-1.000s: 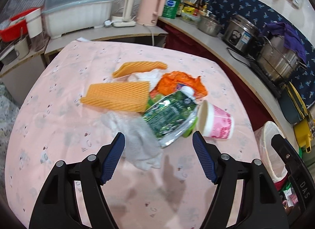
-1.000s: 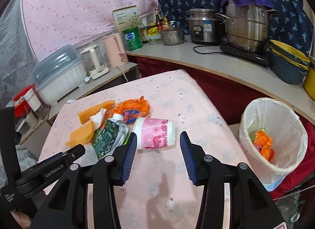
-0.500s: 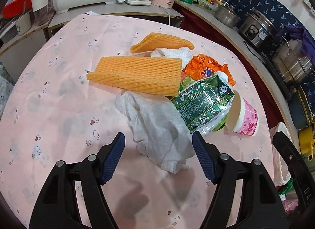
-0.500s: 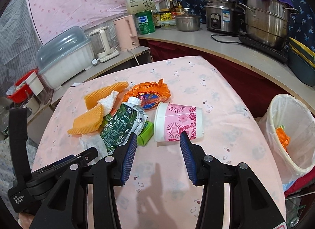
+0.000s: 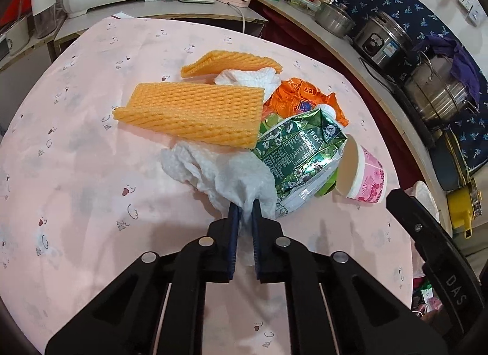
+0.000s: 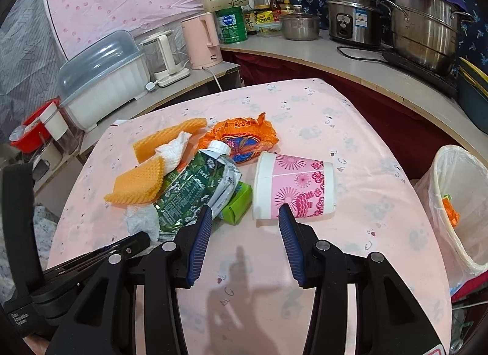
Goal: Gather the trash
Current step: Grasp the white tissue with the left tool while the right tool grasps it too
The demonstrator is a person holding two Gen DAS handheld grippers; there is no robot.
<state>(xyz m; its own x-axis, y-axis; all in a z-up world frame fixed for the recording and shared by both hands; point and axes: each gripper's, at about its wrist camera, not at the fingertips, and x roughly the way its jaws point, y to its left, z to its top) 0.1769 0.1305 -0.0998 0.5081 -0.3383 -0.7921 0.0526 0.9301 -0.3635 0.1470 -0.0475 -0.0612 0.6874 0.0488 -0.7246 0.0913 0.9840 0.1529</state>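
Evidently the left gripper has just clamped onto the crumpled white tissue at the near edge of the litter on the pink table; first pickup secured. The right gripper hangs unclenched before the pink cup. Only the right view shows the lined bin interior.

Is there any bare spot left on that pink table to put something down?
Yes: the near strip of the tablecloth in front of the paper cup, and the far end beyond the orange wrapper. The middle is crowded with the green pouch, foam nets and tissue.
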